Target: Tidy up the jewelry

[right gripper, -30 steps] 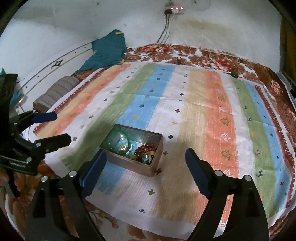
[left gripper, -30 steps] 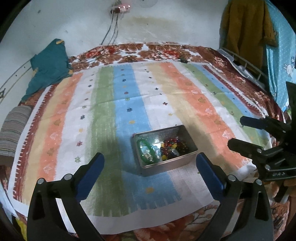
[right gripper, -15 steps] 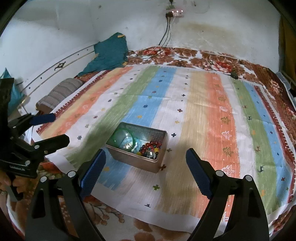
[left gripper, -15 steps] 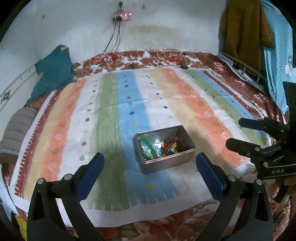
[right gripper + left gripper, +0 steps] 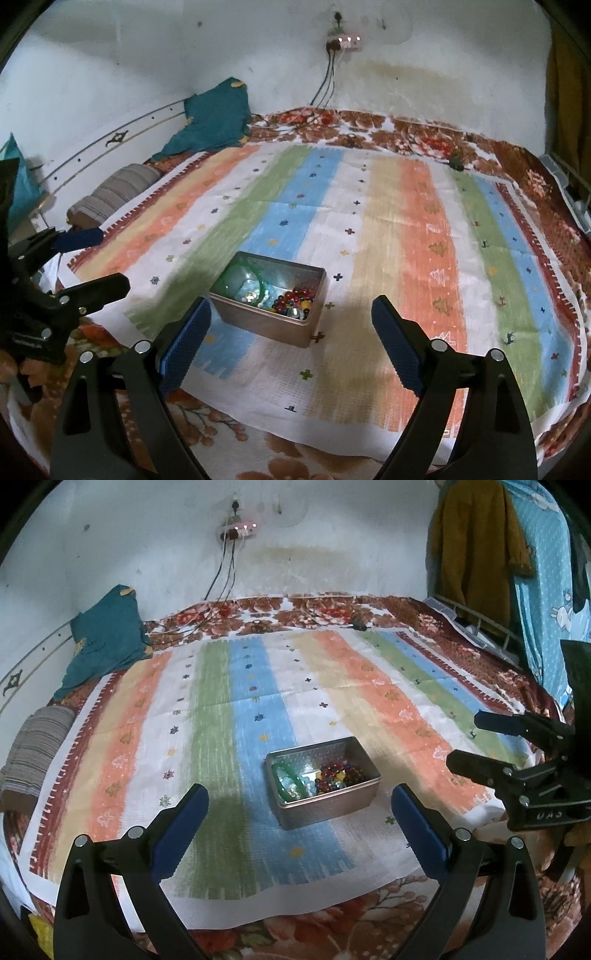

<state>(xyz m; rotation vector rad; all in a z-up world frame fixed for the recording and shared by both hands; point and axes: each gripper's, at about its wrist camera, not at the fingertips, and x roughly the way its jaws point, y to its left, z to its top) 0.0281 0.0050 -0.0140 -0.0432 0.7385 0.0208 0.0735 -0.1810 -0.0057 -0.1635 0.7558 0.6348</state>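
Silver metal, that's the tin (image 5: 325,786), sitting open-topped on the striped cloth (image 5: 229,709) just below the middle of the left wrist view, straddling the blue and white stripes. Inside it, a green bangle (image 5: 286,781) lies at the 9 o'clock end and a heap of red and mixed coloured beads (image 5: 340,775) fills the 3 o'clock end, with some pale, shiny pieces between them that are too small to name.

From the right wrist view the same tin (image 5: 269,299) sits a little toward 7 o'clock of centre, bangle (image 5: 243,280) on its left, beads (image 5: 295,301) on its right.

Now the tools. The left gripper (image 5: 300,808) hangs over the near edge of the cloth, its blue-padded fingers (image 5: 181,827) spread wide, nothing between them, and the tin shows in the gap. The right gripper (image 5: 291,321) is likewise spread wide and empty, the tin just ahead of its left pad. Each gripper shows in the other's camera: the right one at 3 o'clock (image 5: 491,746), the left one at 9 o'clock (image 5: 88,262), both apart from the tin.

Further out, the cloth lies over a brown floral bedspread (image 5: 332,926). A teal garment (image 5: 107,638) is bunched at 10 o'clock by the white wall (image 5: 332,528), a striped bolster (image 5: 33,753) at 9 o'clock, and a mustard garment (image 5: 472,546) hangs at 1 o'clock.
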